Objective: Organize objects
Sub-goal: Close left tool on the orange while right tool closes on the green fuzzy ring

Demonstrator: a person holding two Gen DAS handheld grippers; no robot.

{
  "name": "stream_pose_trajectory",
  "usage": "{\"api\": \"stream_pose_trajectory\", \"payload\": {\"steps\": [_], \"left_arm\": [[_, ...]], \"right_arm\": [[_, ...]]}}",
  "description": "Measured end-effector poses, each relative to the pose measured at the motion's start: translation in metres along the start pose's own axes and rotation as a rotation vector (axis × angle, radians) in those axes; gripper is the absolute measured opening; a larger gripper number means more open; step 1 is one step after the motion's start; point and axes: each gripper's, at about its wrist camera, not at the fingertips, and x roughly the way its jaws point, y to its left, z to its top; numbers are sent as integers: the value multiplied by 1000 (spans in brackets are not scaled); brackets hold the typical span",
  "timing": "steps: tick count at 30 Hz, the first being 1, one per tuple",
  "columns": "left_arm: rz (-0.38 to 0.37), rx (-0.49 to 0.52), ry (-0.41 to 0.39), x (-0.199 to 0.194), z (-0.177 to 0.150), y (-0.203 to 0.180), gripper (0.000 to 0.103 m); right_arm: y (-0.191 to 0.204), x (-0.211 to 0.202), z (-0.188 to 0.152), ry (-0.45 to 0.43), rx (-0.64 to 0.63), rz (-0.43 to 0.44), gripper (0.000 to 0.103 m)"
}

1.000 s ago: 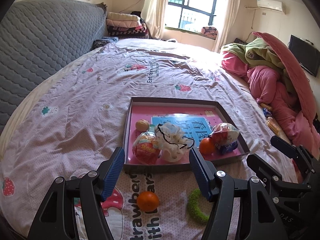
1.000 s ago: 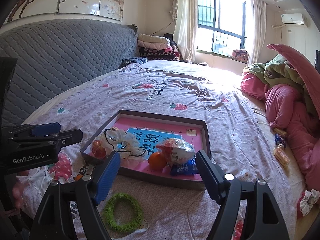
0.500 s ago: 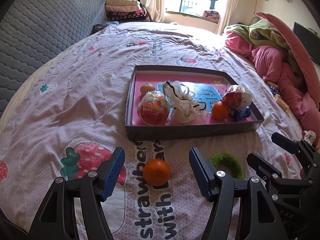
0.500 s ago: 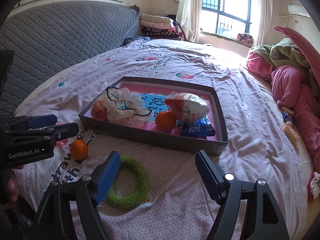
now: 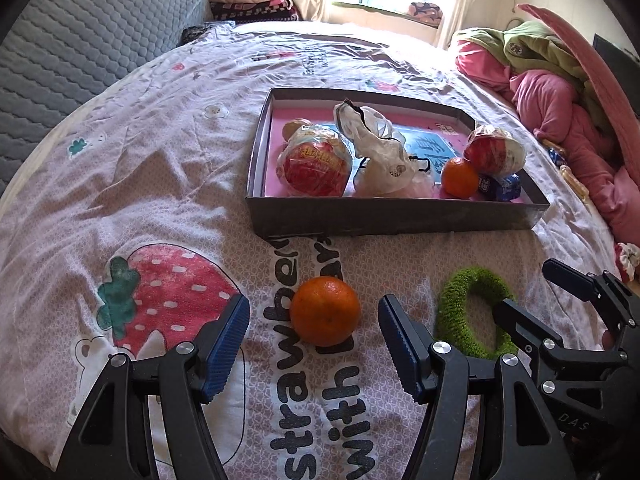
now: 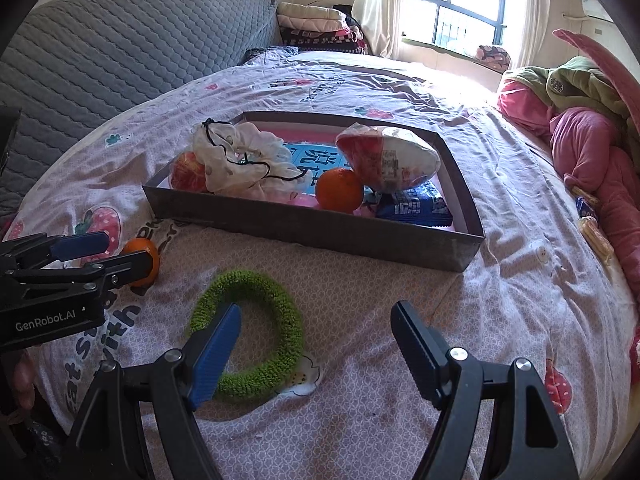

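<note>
A loose orange lies on the bedspread in front of a shallow grey box. My left gripper is open, its blue pads on either side of the orange and not touching it. Beside it lies a fuzzy green ring. My right gripper is open over the ring's right half, its left finger above the ring's hole. The box holds a second orange, two wrapped snack packs, a crumpled white bag, a blue packet and a blue booklet.
A grey quilted headboard runs along the left. Pink and green bedding is heaped at the right, with small packets beside it. Folded blankets are stacked under the window at the far end.
Both grippers have come down toward the bedspread and tilted further down. The orange now sits between the left pads and the ring under the right ones. Neither jaw opening has changed.
</note>
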Motion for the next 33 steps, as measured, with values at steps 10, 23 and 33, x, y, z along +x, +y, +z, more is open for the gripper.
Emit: {"api": "stream_pose_trajectory", "payload": {"steps": [10,23,33], "left_arm": [[2,15,4,14,-4,-2,68],[-9,38,-6,21,-4,-9,44],[-24,47,-25,16,-3,-13,38]], "right_arm": [[6,13,-4,23,-17,-8,68],[10,22,-8,48,-29,30,23],[11,19,-7,37,-30,33,15]]}}
